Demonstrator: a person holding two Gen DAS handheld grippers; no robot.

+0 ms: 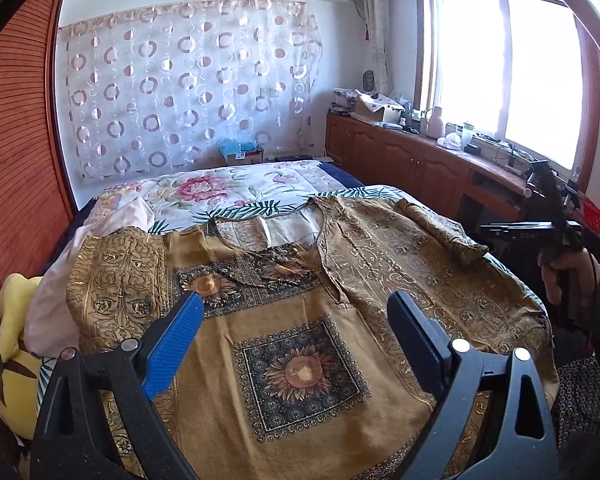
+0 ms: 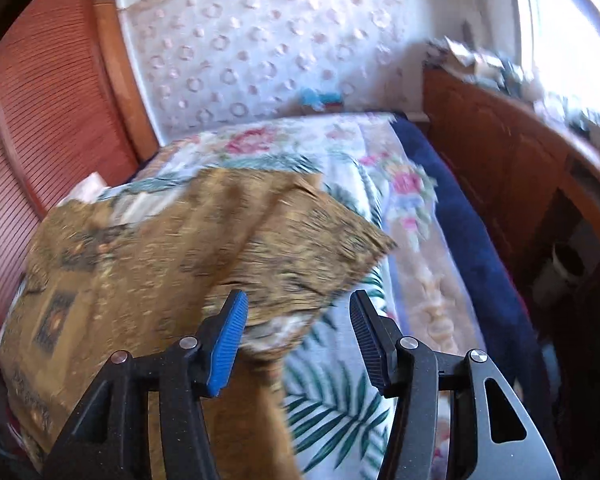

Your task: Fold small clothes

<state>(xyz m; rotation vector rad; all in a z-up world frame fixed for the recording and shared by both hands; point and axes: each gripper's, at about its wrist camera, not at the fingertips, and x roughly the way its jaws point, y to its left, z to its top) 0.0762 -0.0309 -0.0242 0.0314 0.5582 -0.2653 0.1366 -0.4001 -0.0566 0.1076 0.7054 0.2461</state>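
A mustard-gold blouse with sunflower squares lies spread flat on the bed, neckline toward the far end. My left gripper hovers open and empty over its middle. My right gripper shows in the left wrist view at the bed's right side, held by a hand. In the blurred right wrist view my right gripper is open, empty, and sits above the blouse's right sleeve, whose edge lies between the jaws.
The bed has a floral quilt. A white cloth and a yellow pillow lie at its left. A slatted wooden wardrobe stands left, a cluttered wooden cabinet under the window right.
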